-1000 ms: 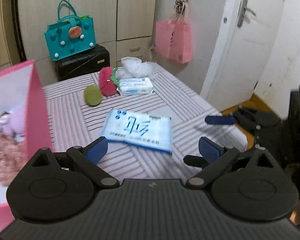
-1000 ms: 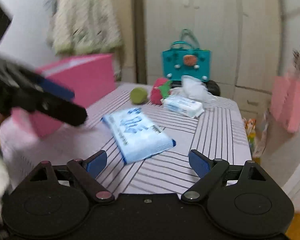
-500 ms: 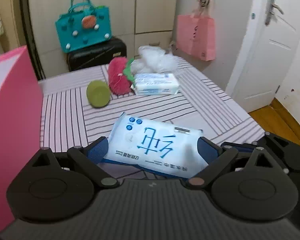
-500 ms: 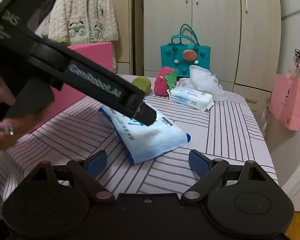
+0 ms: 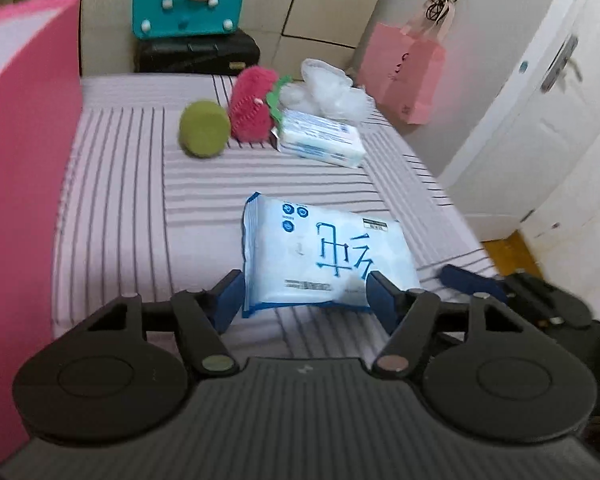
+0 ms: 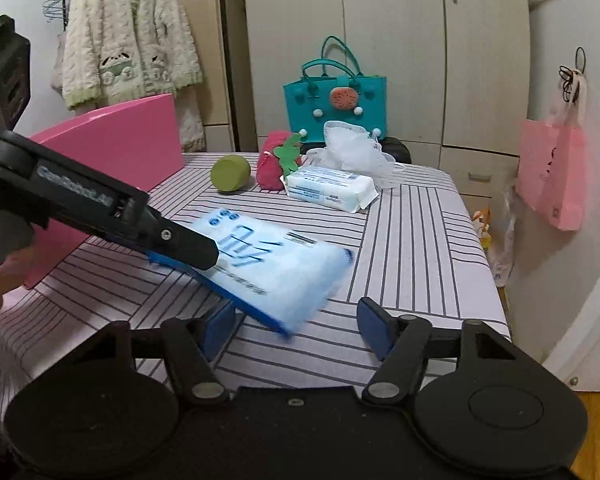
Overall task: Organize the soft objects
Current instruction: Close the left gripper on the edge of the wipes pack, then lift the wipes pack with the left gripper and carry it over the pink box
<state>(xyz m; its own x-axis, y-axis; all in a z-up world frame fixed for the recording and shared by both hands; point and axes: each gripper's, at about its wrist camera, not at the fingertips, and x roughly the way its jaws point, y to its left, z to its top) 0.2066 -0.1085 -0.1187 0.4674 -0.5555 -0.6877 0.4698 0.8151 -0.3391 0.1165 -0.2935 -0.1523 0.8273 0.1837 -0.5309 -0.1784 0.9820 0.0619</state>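
blue tissue pack near end between left gripper fingers, pads touching

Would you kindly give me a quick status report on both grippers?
Left gripper shut on blue tissue pack, lifted and tilted off the striped table. Right gripper open, empty, hovering nearby. Nothing between pack and pink box.

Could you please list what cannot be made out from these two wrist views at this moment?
- Pink box contents: left wrist view shows only its outer wall, cut by the frame edge.
- Blue tissue pack: motion-blurred in the right wrist view, its near end hidden by the left hand-held gripper.
- Small wipes pack print: too small to read.
- Right hand-held gripper: open, holding nothing.
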